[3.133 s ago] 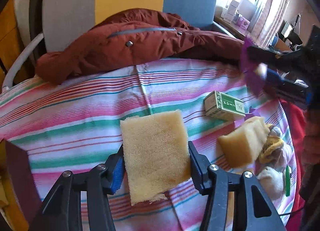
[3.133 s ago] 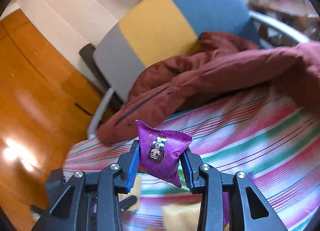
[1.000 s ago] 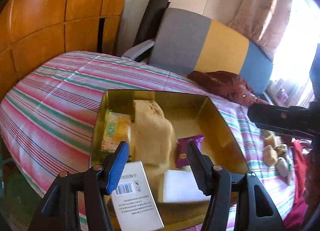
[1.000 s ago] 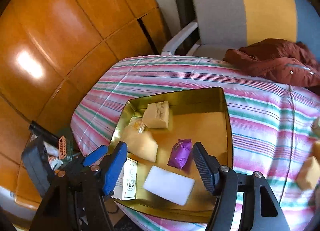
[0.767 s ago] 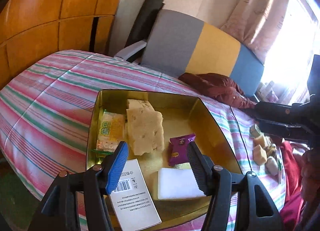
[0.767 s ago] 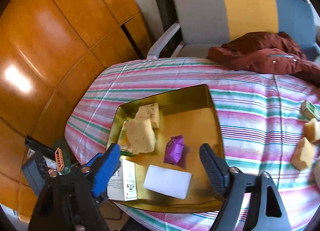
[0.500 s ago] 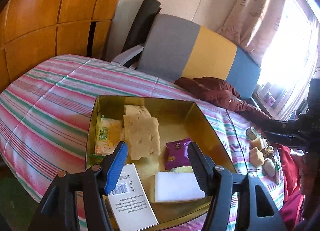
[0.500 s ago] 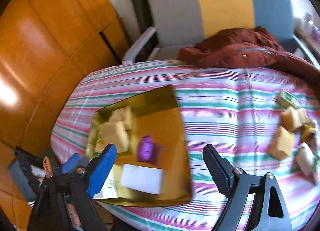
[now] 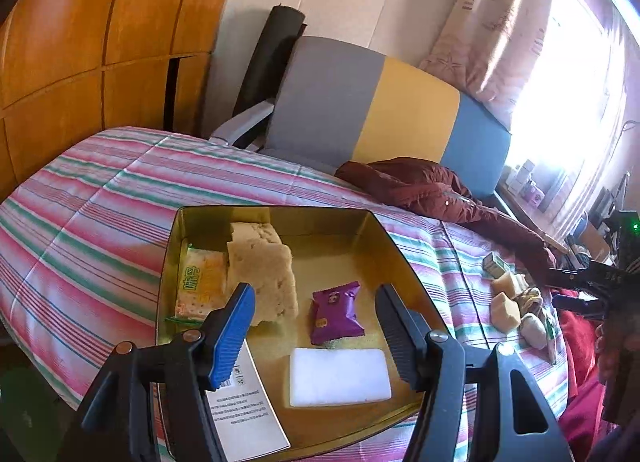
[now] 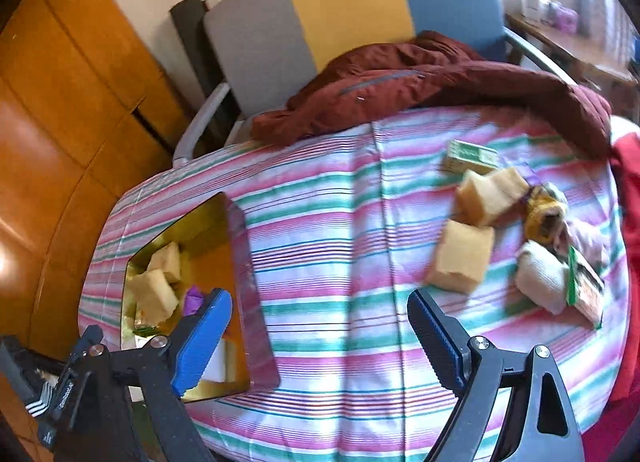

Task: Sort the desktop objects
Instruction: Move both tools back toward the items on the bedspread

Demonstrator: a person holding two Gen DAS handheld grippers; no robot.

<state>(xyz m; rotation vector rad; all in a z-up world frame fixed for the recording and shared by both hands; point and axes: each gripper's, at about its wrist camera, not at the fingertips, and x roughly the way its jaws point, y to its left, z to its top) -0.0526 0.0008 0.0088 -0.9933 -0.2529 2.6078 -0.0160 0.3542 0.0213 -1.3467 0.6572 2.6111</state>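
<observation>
A maroon jacket (image 10: 420, 81) drapes the striped cloth (image 10: 340, 221) at your twelve o'clock. Your right gripper (image 10: 316, 338) is spread wide, empty; loose sponges (image 10: 460, 258) and a green box (image 10: 470, 157) lie at one o'clock. Your left gripper (image 9: 316, 326), wide and empty, hangs over the gold tray (image 9: 404, 254), the purple packet (image 9: 336, 312) lying between its fingers.

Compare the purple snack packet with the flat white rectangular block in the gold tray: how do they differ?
The purple snack packet is puffy, printed and crimped at both ends; the flat white rectangular block is plain, smooth and larger. The packet lies farther from the left gripper than the block. Both rest loose in the gold tray.
</observation>
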